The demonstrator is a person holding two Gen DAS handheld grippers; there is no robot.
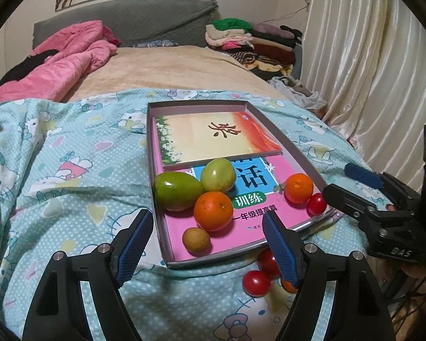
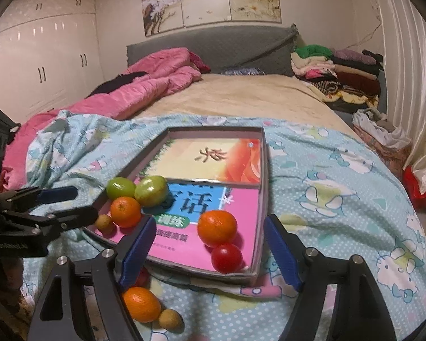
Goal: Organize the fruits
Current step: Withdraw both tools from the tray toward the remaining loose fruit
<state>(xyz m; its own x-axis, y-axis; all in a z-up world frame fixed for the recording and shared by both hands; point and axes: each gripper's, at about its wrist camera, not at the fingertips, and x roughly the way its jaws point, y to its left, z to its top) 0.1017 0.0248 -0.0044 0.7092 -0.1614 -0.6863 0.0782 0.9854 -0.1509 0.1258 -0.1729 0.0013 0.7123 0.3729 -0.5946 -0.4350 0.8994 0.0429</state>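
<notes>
Right gripper (image 2: 210,251) alone views loose orange (image 2: 141,304), longan (image 2: 169,318).

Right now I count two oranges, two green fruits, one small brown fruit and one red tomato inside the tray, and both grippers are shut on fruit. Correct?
Not quite. The fruit count in the tray holds, but neither gripper holds anything: the left gripper and the right gripper both stand open and empty, as each wrist view shows.
</notes>
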